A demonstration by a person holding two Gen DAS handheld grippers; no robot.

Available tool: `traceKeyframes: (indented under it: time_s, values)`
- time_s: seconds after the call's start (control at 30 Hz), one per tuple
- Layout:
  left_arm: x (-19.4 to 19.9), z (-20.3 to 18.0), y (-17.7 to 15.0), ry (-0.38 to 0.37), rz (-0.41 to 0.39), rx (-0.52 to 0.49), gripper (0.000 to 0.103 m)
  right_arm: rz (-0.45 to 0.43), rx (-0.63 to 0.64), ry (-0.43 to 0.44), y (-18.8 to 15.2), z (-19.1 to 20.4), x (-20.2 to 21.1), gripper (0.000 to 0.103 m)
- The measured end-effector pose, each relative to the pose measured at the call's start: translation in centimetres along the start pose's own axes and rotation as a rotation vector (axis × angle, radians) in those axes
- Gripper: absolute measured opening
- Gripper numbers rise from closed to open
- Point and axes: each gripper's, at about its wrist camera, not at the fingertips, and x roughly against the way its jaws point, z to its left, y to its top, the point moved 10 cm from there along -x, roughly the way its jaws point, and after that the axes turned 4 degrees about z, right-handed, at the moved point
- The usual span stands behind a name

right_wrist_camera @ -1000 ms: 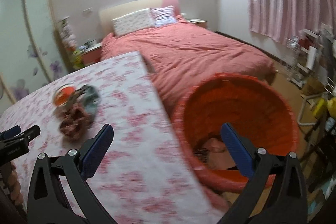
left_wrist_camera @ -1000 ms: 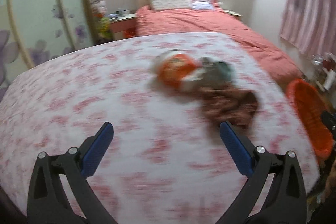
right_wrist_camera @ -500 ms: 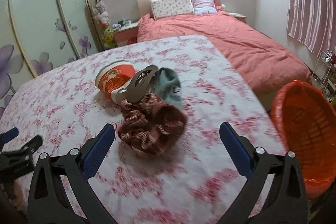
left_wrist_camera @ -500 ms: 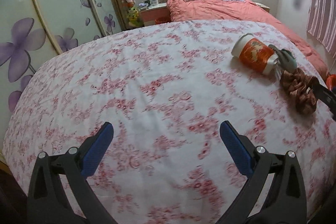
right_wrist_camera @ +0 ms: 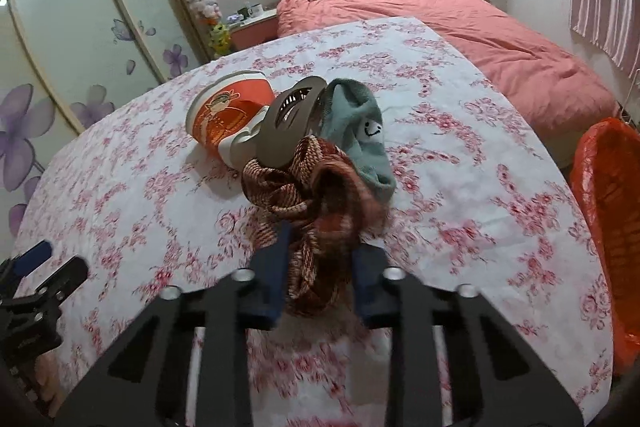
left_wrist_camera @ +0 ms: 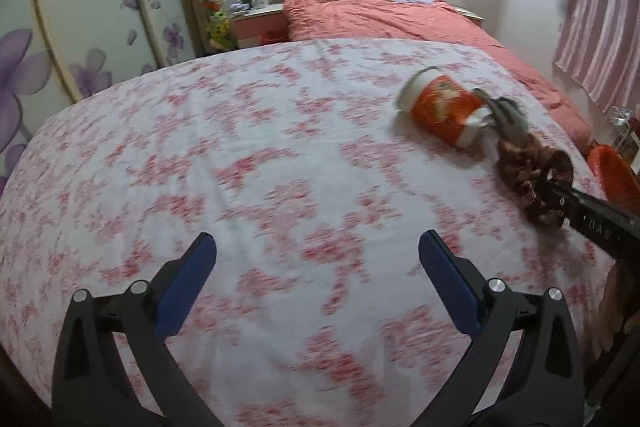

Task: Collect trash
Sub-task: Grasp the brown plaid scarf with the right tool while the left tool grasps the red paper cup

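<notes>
Low in the right wrist frame, the right hand-held gripper (right_wrist_camera: 320,263) pinches the scarf (right_wrist_camera: 308,195); lifting may drag the sock (right_wrist_camera: 360,135) along. Left hand-held gripper (left_wrist_camera: 318,251) hangs spread, empty.

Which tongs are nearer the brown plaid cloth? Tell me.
Right. The right tongs are shut on the brown plaid cloth, pads on either side of it. The left tongs hang open above the tablecloth, well apart from the cloth.
</notes>
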Motion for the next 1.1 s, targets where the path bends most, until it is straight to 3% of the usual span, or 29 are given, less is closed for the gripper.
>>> traceKeyframes:
  time_s: [0.3,0.5,0.63,0.83,0.97,1.1]
  values:
    - [-2.3,-7.7,3.4,-0.047,-0.027,-0.058,0.099,-0.03,-0.087,-0.096,-1.7,-5.7,3.4,0.016]
    - [-4.8,-10.4,5.9,0.001,-0.034,-0.06,0.099,-0.053,-0.13,-0.088,-1.7,-8.0,4.7,0.016]
    - [-6.5,-9.8,7.3,0.071,-0.031,-0.049,0.099,-0.056,-0.152,-0.076,-1.6,-8.9,4.8,0.016]
    - [-8.3,-5.2,8.7,0.141,-0.003,0.032,0.097,-0.061,-0.168,-0.055,-1.5,-9.2,4.4,0.016]
    - [-7.5,-3.5,8.3,0.073,-0.012,0.061,0.095,-0.064,-0.167,-0.046,-1.5,-9.3,4.3,0.016]
    - [-5.6,-4.7,9.0,-0.013,-0.066,0.067,0.095,-0.066,-0.161,-0.039,-1.2,-8.9,3.9,0.016]
